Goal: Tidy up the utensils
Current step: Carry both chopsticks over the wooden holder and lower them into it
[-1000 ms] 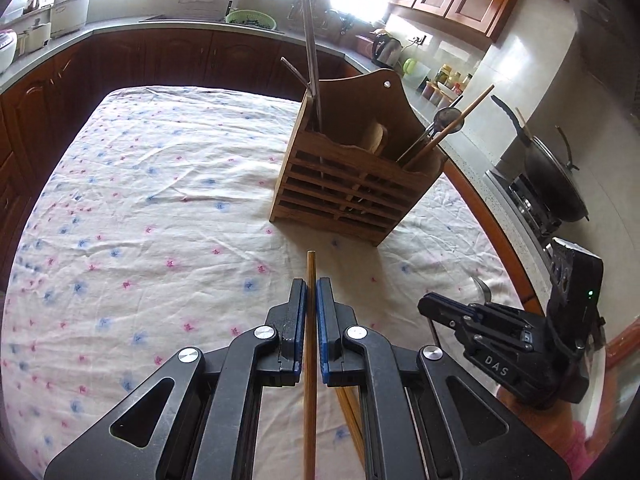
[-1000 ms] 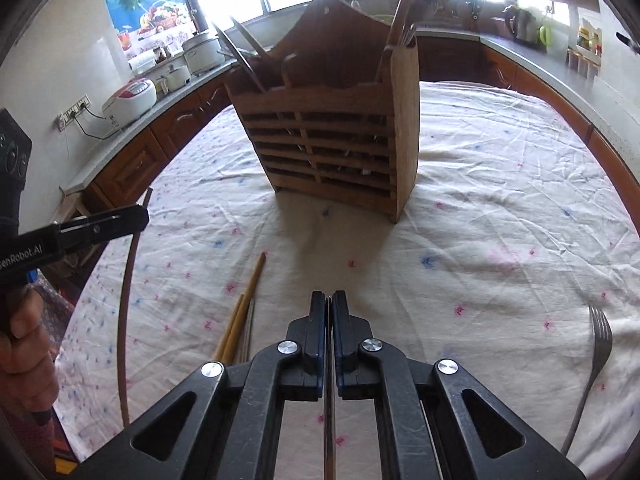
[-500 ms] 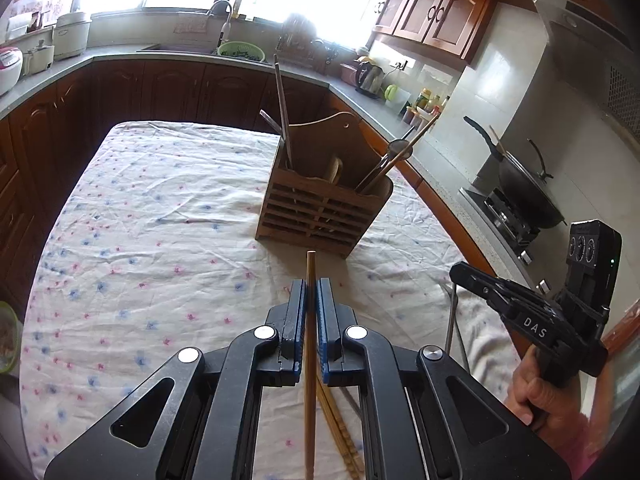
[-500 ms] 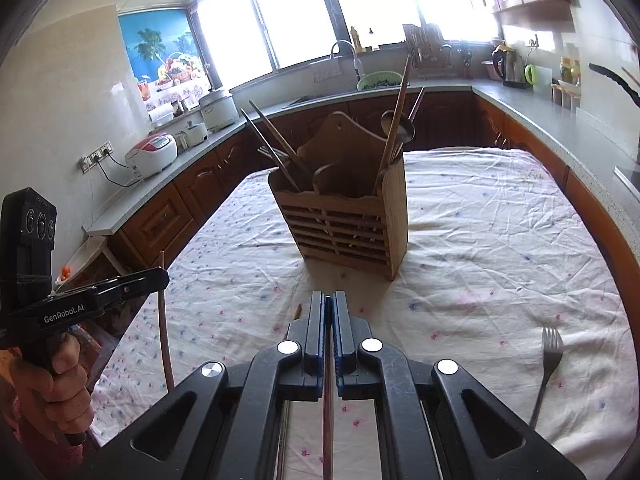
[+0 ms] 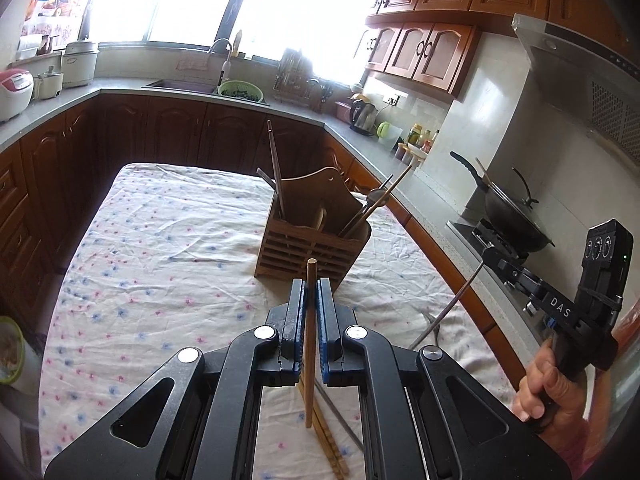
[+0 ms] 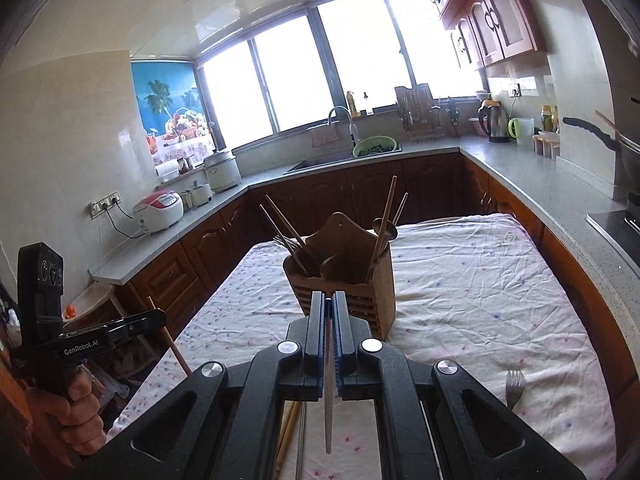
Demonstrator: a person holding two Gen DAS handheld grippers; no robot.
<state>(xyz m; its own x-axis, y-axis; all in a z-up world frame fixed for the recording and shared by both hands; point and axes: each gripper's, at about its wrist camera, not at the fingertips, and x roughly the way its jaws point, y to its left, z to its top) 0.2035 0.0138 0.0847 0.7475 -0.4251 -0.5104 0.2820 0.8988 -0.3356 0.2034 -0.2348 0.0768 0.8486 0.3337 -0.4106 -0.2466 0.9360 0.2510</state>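
A slatted wooden utensil holder (image 5: 316, 246) (image 6: 348, 280) stands on the flowered tablecloth with chopsticks and spoons sticking out of it. My left gripper (image 5: 310, 294) is shut on a wooden chopstick (image 5: 309, 344), held in the air short of the holder. My right gripper (image 6: 329, 304) is shut on a thin metal chopstick (image 6: 328, 392), also raised in front of the holder. The left wrist view shows the right gripper (image 5: 487, 257) at the right with its metal stick (image 5: 452, 308) hanging down. The left gripper (image 6: 160, 317) and its stick (image 6: 170, 338) appear at the right wrist view's left edge.
More chopsticks (image 5: 328, 440) (image 6: 289, 420) lie on the cloth under the grippers, and a metal fork (image 6: 514, 386) lies near the table's right edge. Counters ring the table (image 6: 500, 280); a wok on the stove (image 5: 512, 216) stands to the right. A hand grips each handle.
Both grippers have risen and drawn back, each still clamping its chopstick. The holder now looks smaller and farther off, and more of the kitchen shows above it.
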